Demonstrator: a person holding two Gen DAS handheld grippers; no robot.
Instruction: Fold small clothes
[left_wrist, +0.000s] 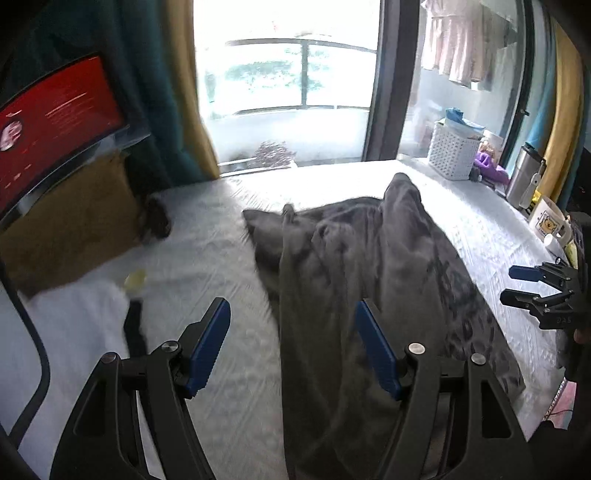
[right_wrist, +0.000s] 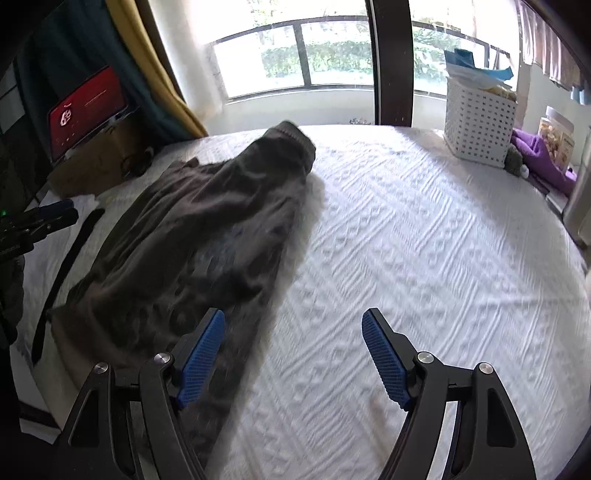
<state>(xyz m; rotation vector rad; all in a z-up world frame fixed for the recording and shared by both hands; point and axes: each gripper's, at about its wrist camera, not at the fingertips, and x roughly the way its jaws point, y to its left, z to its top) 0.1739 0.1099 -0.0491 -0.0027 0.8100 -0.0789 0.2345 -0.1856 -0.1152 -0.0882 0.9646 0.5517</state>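
A dark grey garment (left_wrist: 369, 266) lies crumpled and stretched lengthwise on the white textured bedspread (left_wrist: 207, 251). Its ribbed band end (right_wrist: 291, 134) points toward the window. My left gripper (left_wrist: 291, 306) hovers open over the garment's near end, its blue pads (left_wrist: 207, 343) touching nothing. The right gripper (right_wrist: 293, 315) is open too, above bare bedspread (right_wrist: 406, 229) just right of the garment (right_wrist: 192, 236). Each gripper shows at the edge of the other's view: the right gripper (left_wrist: 524, 284) and the left gripper (right_wrist: 55, 216).
A white lattice basket (right_wrist: 480, 125) stands at the back right with purple items (right_wrist: 539, 158) beside it. A steel flask (left_wrist: 522, 177) and a mug (left_wrist: 550, 221) line the right edge. At the left are a red screen (left_wrist: 55, 122), a cardboard box (left_wrist: 74, 221) and a black strap (right_wrist: 70, 258).
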